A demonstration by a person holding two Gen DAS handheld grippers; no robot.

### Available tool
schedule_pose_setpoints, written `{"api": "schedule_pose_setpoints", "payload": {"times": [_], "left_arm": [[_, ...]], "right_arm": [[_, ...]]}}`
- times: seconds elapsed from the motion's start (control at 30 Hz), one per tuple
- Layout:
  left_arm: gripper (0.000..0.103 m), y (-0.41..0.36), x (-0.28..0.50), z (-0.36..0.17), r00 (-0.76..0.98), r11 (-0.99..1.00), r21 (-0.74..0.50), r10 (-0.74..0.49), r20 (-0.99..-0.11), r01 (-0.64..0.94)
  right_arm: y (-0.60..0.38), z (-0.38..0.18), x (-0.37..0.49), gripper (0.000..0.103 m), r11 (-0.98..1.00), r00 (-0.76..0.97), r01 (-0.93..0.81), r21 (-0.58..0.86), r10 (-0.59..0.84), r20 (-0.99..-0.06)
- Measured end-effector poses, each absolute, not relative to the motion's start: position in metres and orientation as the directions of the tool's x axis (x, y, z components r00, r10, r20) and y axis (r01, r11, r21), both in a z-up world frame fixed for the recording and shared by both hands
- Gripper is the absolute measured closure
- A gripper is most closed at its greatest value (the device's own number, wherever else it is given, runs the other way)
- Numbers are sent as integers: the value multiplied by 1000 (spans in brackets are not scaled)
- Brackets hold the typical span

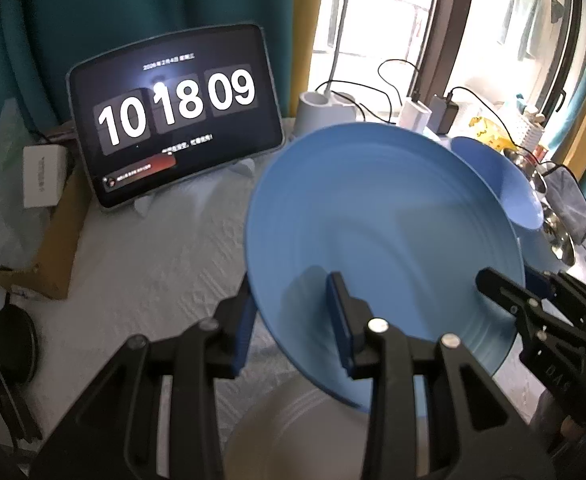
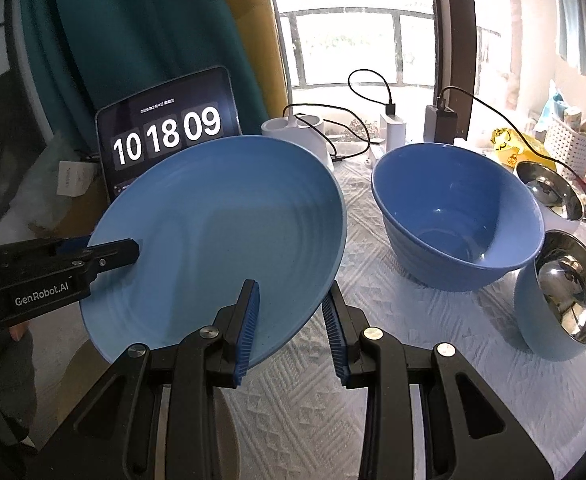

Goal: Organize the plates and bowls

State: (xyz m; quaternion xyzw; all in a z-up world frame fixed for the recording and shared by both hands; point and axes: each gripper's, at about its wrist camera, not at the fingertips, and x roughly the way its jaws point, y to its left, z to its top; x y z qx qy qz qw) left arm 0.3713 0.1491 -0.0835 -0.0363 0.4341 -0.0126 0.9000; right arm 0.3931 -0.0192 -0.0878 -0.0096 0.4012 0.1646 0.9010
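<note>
Fingers of the left gripper are being pressed onto the near-left rim of the plate, one pad under it and one on its upper face; the right gripper is pinching the opposite rim the same way. Between the two the blue plate is being held tilted, clear of the white cloth — its far edge is covering part of the tablet (a flip clock is being shown on the screen). A white dish is lying just beneath the plate. Right of the plate, apart from it, a blue bowl is sitting upright on the cloth, with a steel-lined blue cup and a steel-lined white cup beside it.
</note>
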Motion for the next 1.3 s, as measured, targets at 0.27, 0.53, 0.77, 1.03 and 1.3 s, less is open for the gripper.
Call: {"api": "schedule_pose_setpoints", "payload": {"times": [0.27, 0.53, 0.77, 1.03, 1.3], "left_arm": [[68, 147, 354, -80, 629, 998, -67, -51, -776, -2], [68, 143, 339, -79, 630, 998, -66, -52, -774, 1], [68, 141, 329, -80, 631, 998, -67, -52, -774, 0], [68, 137, 306, -88, 626, 997, -76, -55, -778, -7], [68, 135, 290, -95, 618, 997, -81, -54, -784, -16]], "right_arm": [[-19, -82, 381, 68, 944, 628, -309, 114, 293, -721], [-22, -81, 367, 68, 942, 623, -313, 122, 300, -723], [-24, -81, 356, 68, 941, 620, -315, 121, 300, -724], [-26, -85, 338, 68, 941, 614, -317, 117, 298, -731], [-28, -90, 322, 68, 940, 606, -321, 115, 297, -738]]}}
